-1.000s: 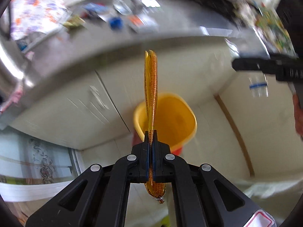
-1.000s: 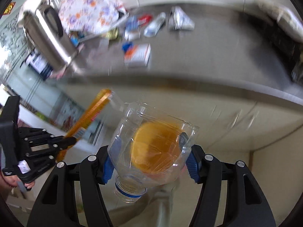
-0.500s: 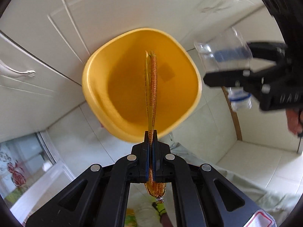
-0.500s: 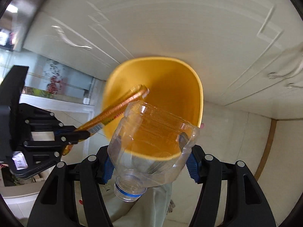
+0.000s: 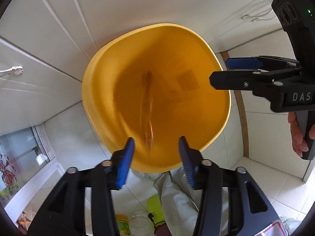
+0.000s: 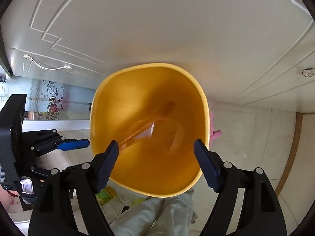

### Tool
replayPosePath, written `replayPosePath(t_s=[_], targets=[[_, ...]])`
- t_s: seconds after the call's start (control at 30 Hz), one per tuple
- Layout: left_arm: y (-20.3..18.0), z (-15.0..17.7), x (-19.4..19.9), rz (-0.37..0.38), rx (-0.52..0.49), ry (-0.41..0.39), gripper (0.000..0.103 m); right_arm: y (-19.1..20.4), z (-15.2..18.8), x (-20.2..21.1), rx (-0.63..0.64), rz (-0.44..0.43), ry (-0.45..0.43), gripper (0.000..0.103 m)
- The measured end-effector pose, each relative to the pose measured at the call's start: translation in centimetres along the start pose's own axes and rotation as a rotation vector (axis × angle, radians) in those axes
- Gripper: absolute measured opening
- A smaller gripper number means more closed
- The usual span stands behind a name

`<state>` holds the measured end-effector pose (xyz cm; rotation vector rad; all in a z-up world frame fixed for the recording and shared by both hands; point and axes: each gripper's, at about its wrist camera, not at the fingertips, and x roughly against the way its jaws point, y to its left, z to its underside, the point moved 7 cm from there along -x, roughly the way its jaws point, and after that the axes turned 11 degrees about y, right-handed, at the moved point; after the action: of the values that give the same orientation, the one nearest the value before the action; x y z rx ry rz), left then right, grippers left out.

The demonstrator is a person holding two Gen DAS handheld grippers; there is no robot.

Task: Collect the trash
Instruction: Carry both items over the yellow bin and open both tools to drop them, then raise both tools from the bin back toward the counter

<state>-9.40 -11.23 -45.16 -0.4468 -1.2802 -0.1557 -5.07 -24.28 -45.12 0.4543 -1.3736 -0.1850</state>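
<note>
Hovering over the yellow bin [image 5: 94, 90], both grippers point steeply down into its mouth. Left gripper [image 5: 156, 147]: fingers [image 5: 126, 157] parted and opening, blue pads clear of everything. Just ahead of them, a long orange wrapper [image 5: 147, 106] shows as a motion-blurred streak inside the bin, touching neither pad. Seen from the right wrist the same wrapper [image 6: 137, 133] slants across the bin's interior [image 6: 102, 102].

Right gripper [image 6: 156, 149]: fingers [image 6: 204, 163] spread wide and opening, nothing gripped between them. A clear plastic bottle [image 6: 173, 135] appears only as faint, blurred outlines against the orange inner wall, loose inside the bin; I cannot tell whether it has reached the bottom.

From the left wrist, the right gripper [image 5: 222, 72] reaches in from the right edge, over the bin's rim, with a hand [image 5: 299, 135] wrapped on its handle. From the right wrist, the left gripper [image 6: 86, 143] sits just beside the bin's left rim.

Bin stands on a pale tiled floor [image 5: 261, 129] against white cabinet doors [image 6: 157, 19] with curved metal handles [image 6: 46, 64]. Pale trouser legs [image 6: 153, 214] show below the bin. Some greenish packaging [image 5: 122, 224] lies on the floor near the feet. A pink item [image 6: 213, 125] peeks out behind the bin's right rim; I can't make out what it is.
</note>
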Motion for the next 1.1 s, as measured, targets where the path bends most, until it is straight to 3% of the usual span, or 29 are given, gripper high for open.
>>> replayPosePath(t_s=[0.1, 0.5, 0.63, 0.9, 1.1], targets=[[-0.1, 0.1, 0.2, -0.006, -0.003, -0.005, 0.057, -0.2, 0.1, 0.6, -0.015, -0.014, -0.016, 0.079], [-1.1, 1.5, 3.2, 0.000, 0.022, -0.074, 0.057, 2.7, 2.1, 3.7, -0.013, -0.016, -0.099, 0.079], [-1.4, 3.1, 5.6, 0.003, 0.052, -0.132, 0.057, 4.4, 4.4, 7.4, 0.018, 0.001, -0.166, 0.079], [-2.2, 6.3, 13.7, -0.083, 0.170, -0.317, 0.057, 8.5, 7.7, 18.1, 0.113, 0.170, -0.397, 0.079], [-1.9, 7.2, 21.3, -0.125, 0.277, -0.475, 0.059, 10.8, 8.1, 25.5, 0.150, 0.177, -0.540, 0.079]])
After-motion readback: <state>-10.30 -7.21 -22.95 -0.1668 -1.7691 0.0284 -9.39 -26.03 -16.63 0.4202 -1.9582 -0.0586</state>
